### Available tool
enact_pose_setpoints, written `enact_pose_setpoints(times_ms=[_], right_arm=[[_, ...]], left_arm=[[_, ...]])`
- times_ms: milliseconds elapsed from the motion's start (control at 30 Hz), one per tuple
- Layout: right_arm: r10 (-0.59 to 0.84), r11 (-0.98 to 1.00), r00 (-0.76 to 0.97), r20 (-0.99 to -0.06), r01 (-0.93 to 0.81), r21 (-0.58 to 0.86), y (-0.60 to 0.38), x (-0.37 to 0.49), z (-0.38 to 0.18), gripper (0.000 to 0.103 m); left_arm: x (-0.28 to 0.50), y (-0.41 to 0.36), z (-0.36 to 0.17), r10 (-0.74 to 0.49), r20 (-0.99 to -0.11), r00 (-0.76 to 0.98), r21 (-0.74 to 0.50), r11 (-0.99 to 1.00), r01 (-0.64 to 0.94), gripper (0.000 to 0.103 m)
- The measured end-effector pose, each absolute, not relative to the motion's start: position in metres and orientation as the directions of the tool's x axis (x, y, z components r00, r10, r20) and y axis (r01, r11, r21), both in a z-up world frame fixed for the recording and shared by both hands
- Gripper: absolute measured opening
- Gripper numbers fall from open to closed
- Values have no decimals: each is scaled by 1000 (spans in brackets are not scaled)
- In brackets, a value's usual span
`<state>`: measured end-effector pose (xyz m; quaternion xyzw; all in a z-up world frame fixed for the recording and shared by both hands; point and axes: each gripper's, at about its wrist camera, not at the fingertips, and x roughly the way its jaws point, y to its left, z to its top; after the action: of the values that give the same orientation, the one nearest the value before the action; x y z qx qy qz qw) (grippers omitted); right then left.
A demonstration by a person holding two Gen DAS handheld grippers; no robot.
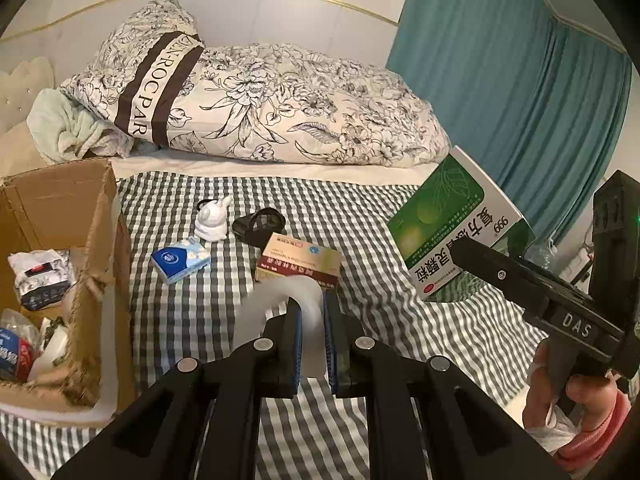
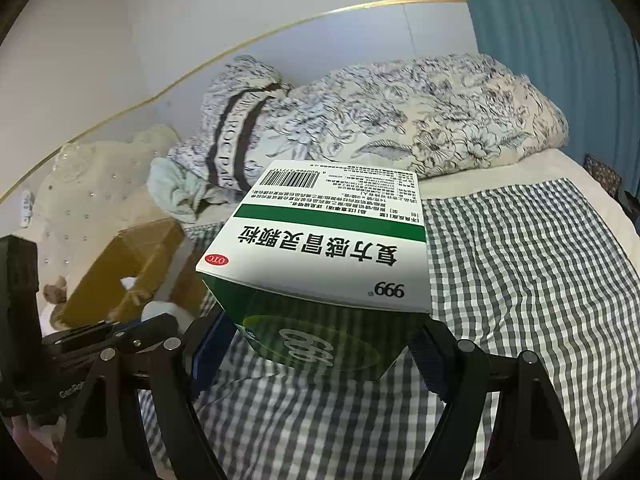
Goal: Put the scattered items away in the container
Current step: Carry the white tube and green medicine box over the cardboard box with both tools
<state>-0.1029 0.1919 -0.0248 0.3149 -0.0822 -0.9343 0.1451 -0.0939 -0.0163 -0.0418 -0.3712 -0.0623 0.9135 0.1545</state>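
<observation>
Green-and-white box (image 2: 320,264), grey-checked sheet (image 1: 360,208), black-flowered cream quilt (image 1: 288,108), teal curtain (image 1: 520,80), brown carton (image 1: 60,200).

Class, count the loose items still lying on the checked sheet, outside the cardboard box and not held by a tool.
4: a white figurine, a black object, a blue tissue pack and a flat red medicine box. The held items may hide more.
</observation>
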Motion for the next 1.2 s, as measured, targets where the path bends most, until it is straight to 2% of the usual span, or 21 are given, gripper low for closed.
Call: enact_pose_setpoints(times_ms=[300,567,1033,1200], right_arm=[[-371,-929,-756,-540,298,221,166,-57,1,80],[-444,-895,-725,-528,388,219,124,-43,14,80],[-610,-778,-600,-518,577,247,-2,-86,24,80],[-644,-738,-525,-556,617,272,-47,-108,5,80]], left_arm=[[-56,-29,-18,284,-645,-709,-211,-958,-192,10],[-35,-71,-2,241,-624,-743,-235,-965,-116,10],[-44,-190,36,124,-561,-818,-294,-954,57,10],[-55,-226,16,25,-608,-794,-260,-951,170,10]])
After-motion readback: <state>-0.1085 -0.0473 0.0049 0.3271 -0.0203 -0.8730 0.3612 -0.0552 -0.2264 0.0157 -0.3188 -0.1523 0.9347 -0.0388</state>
